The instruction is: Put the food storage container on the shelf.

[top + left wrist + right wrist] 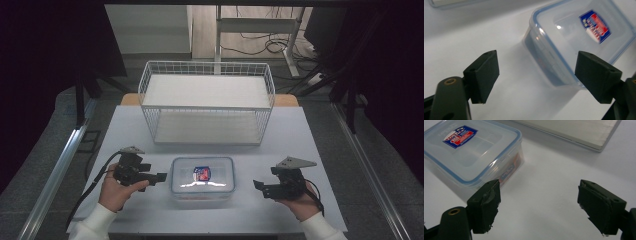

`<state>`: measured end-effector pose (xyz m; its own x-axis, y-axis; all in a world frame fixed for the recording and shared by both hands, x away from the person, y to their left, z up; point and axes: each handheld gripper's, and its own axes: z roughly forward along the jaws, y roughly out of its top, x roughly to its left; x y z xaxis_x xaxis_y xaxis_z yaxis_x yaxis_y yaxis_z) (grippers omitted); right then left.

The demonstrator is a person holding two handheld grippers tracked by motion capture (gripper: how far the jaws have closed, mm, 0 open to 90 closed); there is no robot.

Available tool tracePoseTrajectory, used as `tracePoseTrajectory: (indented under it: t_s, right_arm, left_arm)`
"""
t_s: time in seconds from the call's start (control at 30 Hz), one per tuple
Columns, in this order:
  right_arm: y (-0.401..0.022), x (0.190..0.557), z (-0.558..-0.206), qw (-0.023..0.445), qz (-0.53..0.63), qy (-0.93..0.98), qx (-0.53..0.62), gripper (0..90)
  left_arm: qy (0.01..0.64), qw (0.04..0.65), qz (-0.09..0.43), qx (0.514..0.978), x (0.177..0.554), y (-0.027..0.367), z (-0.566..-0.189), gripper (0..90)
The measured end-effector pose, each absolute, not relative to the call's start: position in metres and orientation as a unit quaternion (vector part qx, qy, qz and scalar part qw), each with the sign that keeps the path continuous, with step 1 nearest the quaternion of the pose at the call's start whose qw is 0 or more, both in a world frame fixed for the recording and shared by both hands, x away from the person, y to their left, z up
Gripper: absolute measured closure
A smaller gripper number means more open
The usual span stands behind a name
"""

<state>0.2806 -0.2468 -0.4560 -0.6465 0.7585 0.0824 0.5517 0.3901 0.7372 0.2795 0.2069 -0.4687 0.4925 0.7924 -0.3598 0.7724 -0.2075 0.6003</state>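
Sits flat near the front middle of the white surface (300, 150): a clear lidded container (202, 178), rectangular with rounded corners, blue seal line around the lid and a red-and-blue sticker (202, 173) on top. Lies between the two hands, with the left hand-held gripper (159, 177) just beside its left end and the right hand-held gripper (258, 185) near its right end but apart from it. Stands behind it, farther up the surface, a white wire basket rack (206, 102) with two shelves. Left hand-held gripper: jaws spread wide in its own view, nothing between them, container's near corner just ahead and toward the right-hand jaw. Right hand-held gripper: likewise gaping and empty, container off toward its left-hand jaw, bare surface ahead. Looks like hard, thin-walled plastic, so probably stiff enough to resist a pinch yet glossy and likely slippery against the pads. Seems light; something reddish and printed shows dimly through the side wall, too blurred to name, so some weight inside cannot be ruled out. Too wide, by the look of it, for one jaw span across the body. Best taken, probably, from both short ends at once, pressing inward low on the walls under the lid's overhanging rim, or pinching that rim itself. Worth avoiding: squeezing the smooth lid top, or lifting by one corner, since tipping or slipping seems likely.
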Motion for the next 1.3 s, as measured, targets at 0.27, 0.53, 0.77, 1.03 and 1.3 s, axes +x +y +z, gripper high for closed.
tracePoseTrajectory:
  t_s: [0.27,0.53,0.77,1.03,1.3]
  right_arm:
    - [-0.241,0.281,-0.455,0.123,0.388,0.824,0.394,18.8]
    - [-0.240,0.281,-0.456,0.125,0.388,0.824,0.393,18.8]
    - [-0.238,0.282,-0.456,0.126,0.386,0.827,0.390,18.8]
    - [-0.235,0.281,-0.457,0.119,0.385,0.829,0.387,18.8]
    - [-0.236,0.282,-0.458,0.119,0.387,0.828,0.389,18.8]
  left_arm:
    - [0.502,0.386,-0.021,0.774,0.276,0.202,-0.475,18.7]
    - [0.507,0.403,-0.067,0.759,0.270,0.195,-0.481,19.0]
    - [0.514,0.419,-0.112,0.740,0.269,0.190,-0.492,18.3]
    - [0.519,0.435,-0.172,0.716,0.281,0.185,-0.510,18.5]
    - [0.520,0.427,-0.191,0.715,0.285,0.180,-0.520,19.7]
